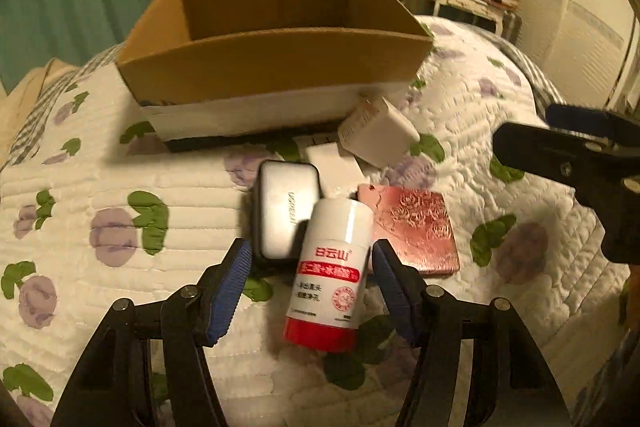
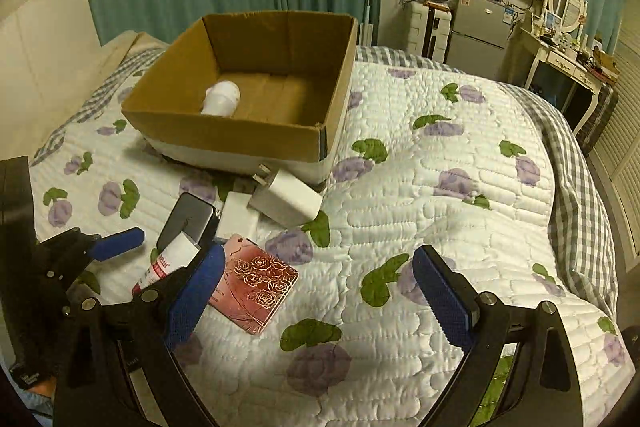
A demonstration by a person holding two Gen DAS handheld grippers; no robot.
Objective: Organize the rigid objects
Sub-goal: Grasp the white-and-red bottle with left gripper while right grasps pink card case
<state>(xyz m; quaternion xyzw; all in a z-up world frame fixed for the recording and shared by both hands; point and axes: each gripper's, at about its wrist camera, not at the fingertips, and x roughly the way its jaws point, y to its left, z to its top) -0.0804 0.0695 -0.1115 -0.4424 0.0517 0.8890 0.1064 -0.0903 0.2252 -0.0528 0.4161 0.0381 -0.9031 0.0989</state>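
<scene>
Bottle [image 1: 330, 267]: I see a smooth white plastic cylinder with a red base and red label band, lying on the quilt at 6 o'clock in my left view.
Left gripper [image 1: 312, 285]: my ribbed blue pads flank the bottle with gaps on both sides; released, gripping nothing.
Right gripper [image 2: 320, 297]: spread wide over bare quilt, holding nothing.
Case [image 1: 284, 213]: glossy grey rounded rectangle, touching the bottle at its 11 o'clock.
Pink card [image 2: 256, 287]: flat, embossed with roses, at the bottle's 3 o'clock.
Charger [image 2: 286, 203]: white blocky plug, against the box front.
Cardboard box [image 2: 224, 133]: corrugated, open-topped, at 12 o'clock; inside I see one white rounded object [image 2: 222, 99].
Quilt [image 2: 440, 227]: stitched, floral.
</scene>
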